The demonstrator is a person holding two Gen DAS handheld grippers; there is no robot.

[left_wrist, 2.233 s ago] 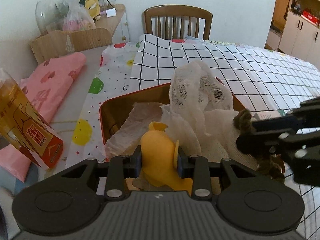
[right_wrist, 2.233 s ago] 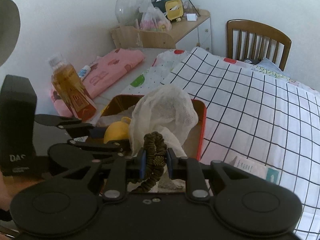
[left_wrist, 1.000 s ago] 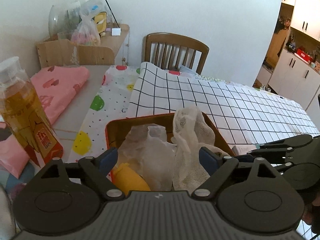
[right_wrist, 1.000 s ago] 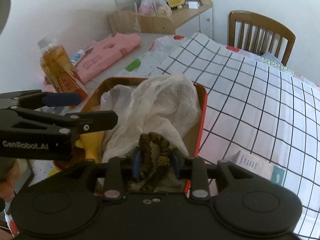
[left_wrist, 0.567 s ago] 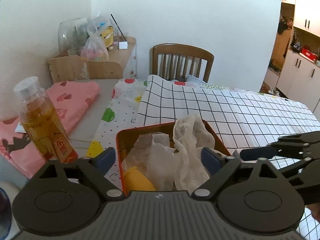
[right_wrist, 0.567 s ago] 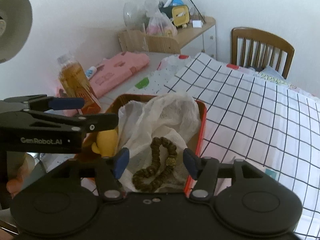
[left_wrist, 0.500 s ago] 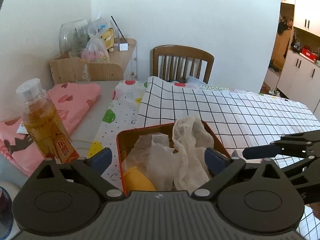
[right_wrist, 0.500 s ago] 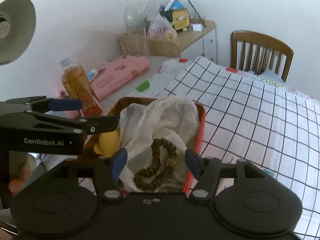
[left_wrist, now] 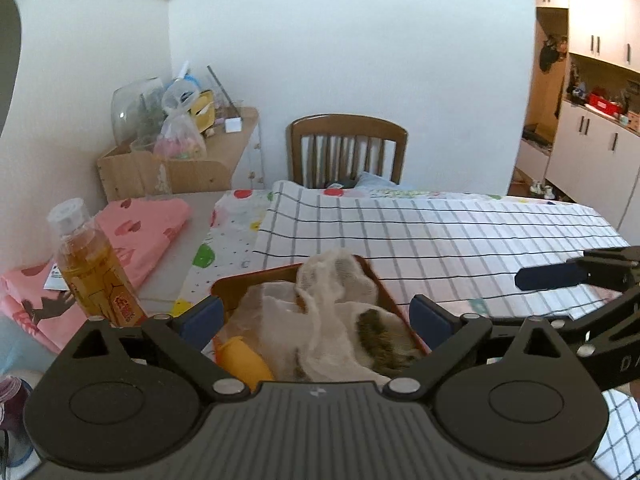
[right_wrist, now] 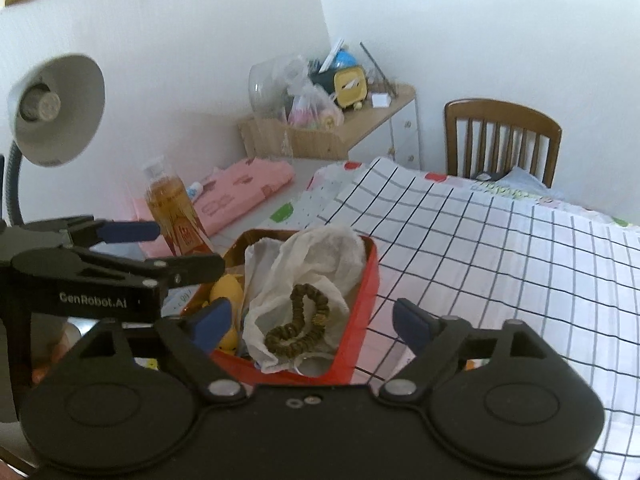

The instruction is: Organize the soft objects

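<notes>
Both grippers have let go and drawn back up from the tin [right_wrist: 362, 304]: the left gripper [left_wrist: 316, 316], which earlier clamped the yellow toy [left_wrist: 240, 358], now hangs with its fingers wide apart and nothing between them, and the right gripper [right_wrist: 312, 326] has just been opening, its fingers now spread clear of the scrunchie [right_wrist: 298, 326]. From left to right in the tin lie the toy at the near left corner, the white cloths [right_wrist: 320, 258] heaped in the middle, and the scrunchie resting on top of them towards the near right. To finish this release well, I would judge it best to lift straight away without snagging the loose mesh, keeping clear of the bottle [left_wrist: 90, 266] standing just left of the tin on the surface. No other loose soft thing shows near the tin.
</notes>
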